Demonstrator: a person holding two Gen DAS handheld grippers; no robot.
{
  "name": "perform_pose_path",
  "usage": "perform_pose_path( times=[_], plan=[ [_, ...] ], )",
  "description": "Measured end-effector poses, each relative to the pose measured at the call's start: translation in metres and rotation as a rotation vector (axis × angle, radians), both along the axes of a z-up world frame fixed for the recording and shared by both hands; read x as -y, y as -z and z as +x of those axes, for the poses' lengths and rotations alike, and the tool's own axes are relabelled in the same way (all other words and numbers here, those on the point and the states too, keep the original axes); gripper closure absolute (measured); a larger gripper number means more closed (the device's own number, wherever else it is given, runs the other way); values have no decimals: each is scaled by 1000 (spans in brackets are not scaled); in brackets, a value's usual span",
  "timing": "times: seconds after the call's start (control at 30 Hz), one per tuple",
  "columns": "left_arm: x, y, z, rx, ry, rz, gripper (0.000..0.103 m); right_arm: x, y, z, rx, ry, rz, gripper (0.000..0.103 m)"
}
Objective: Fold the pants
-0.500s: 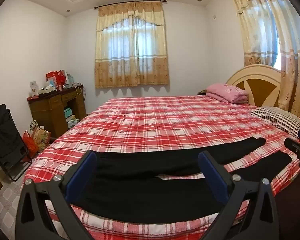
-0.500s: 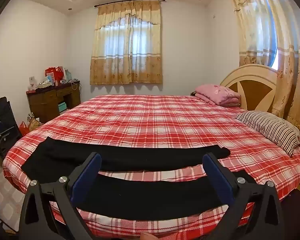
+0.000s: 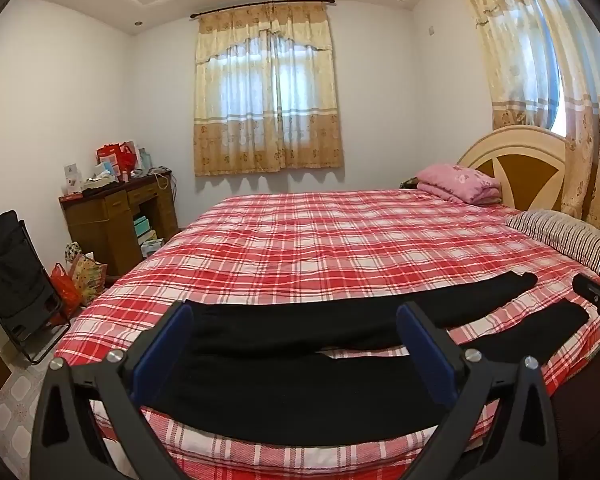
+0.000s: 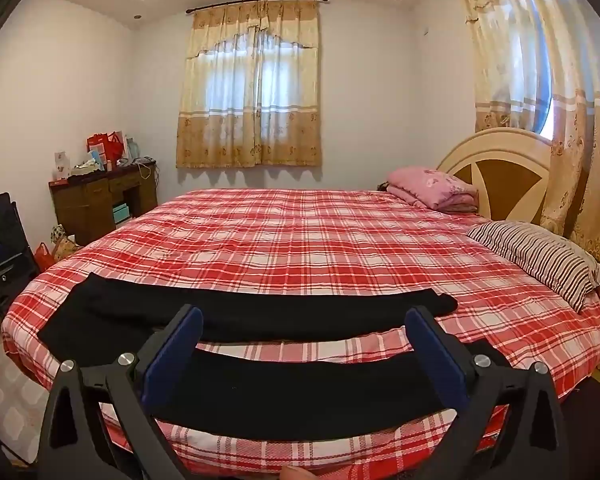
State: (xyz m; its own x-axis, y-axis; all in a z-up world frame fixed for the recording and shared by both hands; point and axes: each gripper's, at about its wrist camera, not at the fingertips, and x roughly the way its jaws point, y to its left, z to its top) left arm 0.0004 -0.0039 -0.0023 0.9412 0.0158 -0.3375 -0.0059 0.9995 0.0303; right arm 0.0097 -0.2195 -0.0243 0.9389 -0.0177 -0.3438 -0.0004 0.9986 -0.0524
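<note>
While the pants (image 3: 284, 384) lie flat, legs apart, along the bed's (image 3: 340, 248) near edge, both left tongs (image 3: 296, 344) and right tongs (image 4: 304, 348) hover wide open and empty; pinch matching ends together, keeping cloth smooth

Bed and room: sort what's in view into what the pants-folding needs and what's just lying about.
Needed:
- black pants, spread flat
- left claw, open
- right claw, open
- plaid bed as work surface

Lying about:
- pink blanket
- striped pillow
- cluttered desk
- folding chair
</note>
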Motion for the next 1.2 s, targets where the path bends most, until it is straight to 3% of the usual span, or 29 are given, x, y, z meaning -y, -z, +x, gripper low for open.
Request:
perform_pose_path(
  times=[1.2],
  plan=[
    [-10,1,1,-7,-12,-17,0,0,6,6,-22,0,-5,1]
  ],
)
